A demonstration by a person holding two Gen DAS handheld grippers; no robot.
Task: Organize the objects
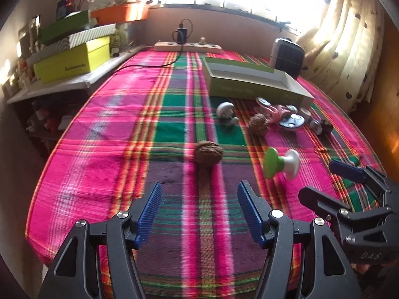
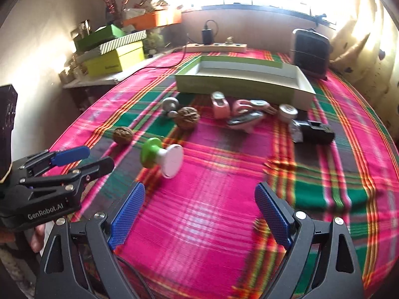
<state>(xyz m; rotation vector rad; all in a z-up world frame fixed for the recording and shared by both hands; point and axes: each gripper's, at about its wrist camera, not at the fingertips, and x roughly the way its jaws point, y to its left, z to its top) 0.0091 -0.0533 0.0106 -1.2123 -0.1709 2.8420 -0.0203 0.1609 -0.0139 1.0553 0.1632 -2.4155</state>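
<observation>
The left gripper [image 1: 199,214] is spread wide and holds nothing. It hangs over the table [image 1: 99,149], pointing at a brown walnut [image 1: 208,153] that lies just ahead of it. The right gripper [image 2: 199,219] is spread wide too, and it is empty. A green and white knob toy [image 2: 160,158] lies on its side a little ahead of it, toward its left.

The long green box [image 2: 239,87] sits at the far side of the table, and as far as I can see there is nothing inside it. All the small things lie on the cloth on the near side of the box. A second walnut [image 2: 187,118], a white mushroom shape [image 2: 170,105], some pink toys [image 2: 220,106], a small round tin [image 2: 288,111] and a black thing [image 2: 316,130] are close to the box. The first walnut and the knob toy are farther from it.

So I think the tidy-up has hardly begun. Every piece is yet to go in.
</observation>
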